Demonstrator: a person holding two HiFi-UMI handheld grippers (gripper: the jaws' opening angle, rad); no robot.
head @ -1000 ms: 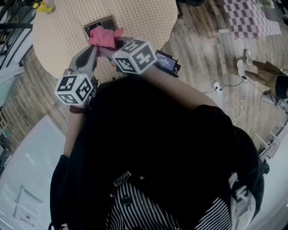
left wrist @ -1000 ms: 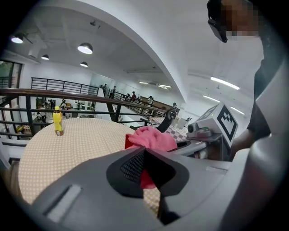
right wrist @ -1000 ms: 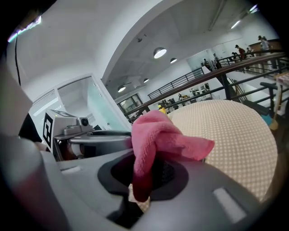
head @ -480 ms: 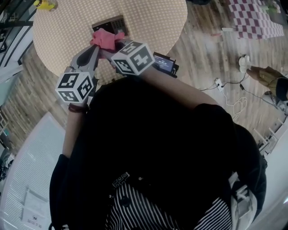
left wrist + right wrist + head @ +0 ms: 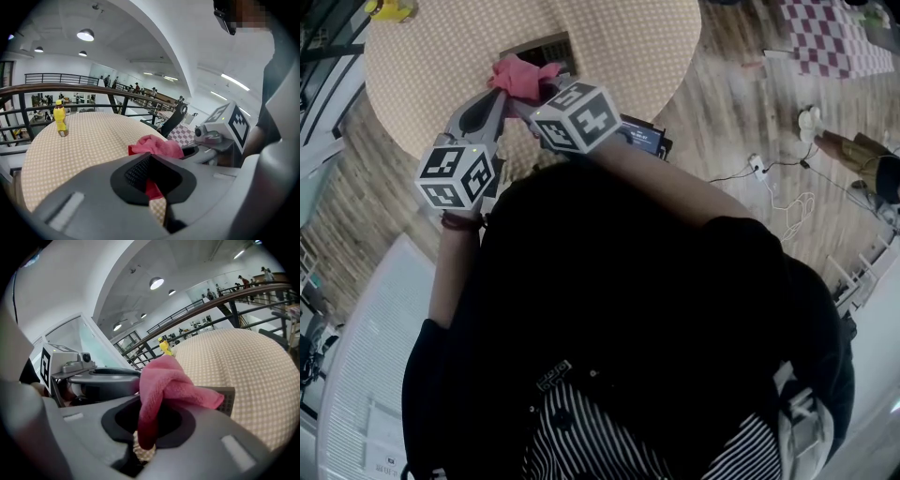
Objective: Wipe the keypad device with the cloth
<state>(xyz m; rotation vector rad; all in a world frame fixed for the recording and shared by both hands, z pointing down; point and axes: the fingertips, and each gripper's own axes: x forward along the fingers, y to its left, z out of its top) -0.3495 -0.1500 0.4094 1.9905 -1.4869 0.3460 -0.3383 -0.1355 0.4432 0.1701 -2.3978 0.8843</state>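
Observation:
The dark keypad device (image 5: 546, 47) lies on the round checked table (image 5: 609, 42); its corner shows behind the cloth in the right gripper view (image 5: 228, 401). A pink cloth (image 5: 520, 77) is bunched at the device's near edge. Both grippers hold it between them. My left gripper (image 5: 497, 94) comes in from the lower left, its jaws shut on a fold of the cloth (image 5: 154, 146). My right gripper (image 5: 536, 94) comes in from the right. The cloth (image 5: 168, 380) drapes over its shut jaws and into the gap. The left gripper (image 5: 152, 187) and right gripper (image 5: 145, 437) face each other closely.
A yellow bottle (image 5: 389, 9) stands at the table's far left edge (image 5: 59, 119) (image 5: 165, 345). A black box (image 5: 642, 134) sits beside the table's near right edge. Cables (image 5: 778, 202) and a pink checked mat (image 5: 830, 37) lie on the wooden floor at the right.
The cloth and both grippers now sit a little left of the keypad's middle; a second ago the cloth overlapped its near right corner. Both grips are unchanged.

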